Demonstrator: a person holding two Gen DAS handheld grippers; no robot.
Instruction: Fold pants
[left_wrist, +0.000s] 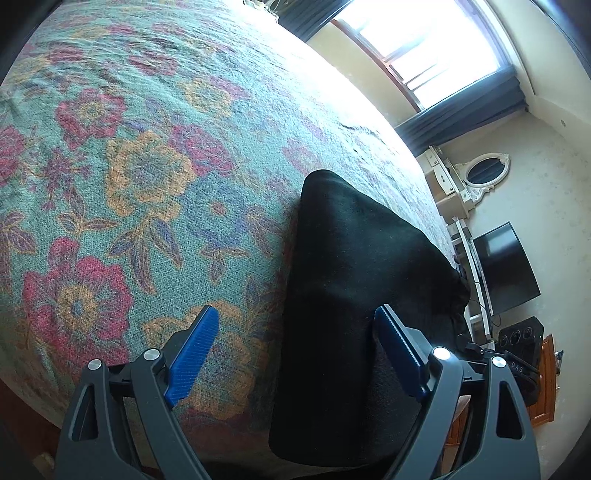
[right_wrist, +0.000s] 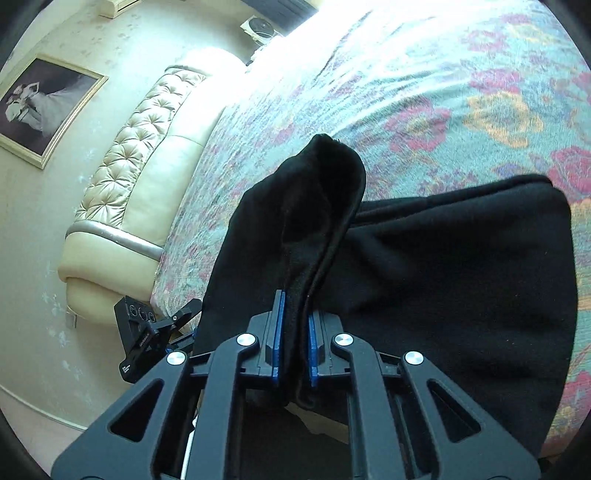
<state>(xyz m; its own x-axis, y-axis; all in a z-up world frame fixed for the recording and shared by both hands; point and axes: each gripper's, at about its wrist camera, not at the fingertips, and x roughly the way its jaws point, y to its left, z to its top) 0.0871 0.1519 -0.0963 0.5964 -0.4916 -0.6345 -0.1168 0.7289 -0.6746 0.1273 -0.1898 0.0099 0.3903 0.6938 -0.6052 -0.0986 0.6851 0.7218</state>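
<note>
Black pants (left_wrist: 354, 295) lie on a floral bedspread (left_wrist: 129, 166) near the bed's edge. My left gripper (left_wrist: 295, 317) is open above the bed, its right finger over the pants, its left finger over bare bedspread; it holds nothing. In the right wrist view my right gripper (right_wrist: 295, 306) is shut on a raised fold of the black pants (right_wrist: 443, 277), which stands up between the blue pads (right_wrist: 277, 332) while the rest lies flat to the right.
A padded cream headboard (right_wrist: 147, 166) and a framed picture (right_wrist: 44, 107) are at the left. A bright window (left_wrist: 424, 44), a white mirror (left_wrist: 484, 170), a dark TV (left_wrist: 506, 269) and the other gripper's body (right_wrist: 147, 332) are nearby.
</note>
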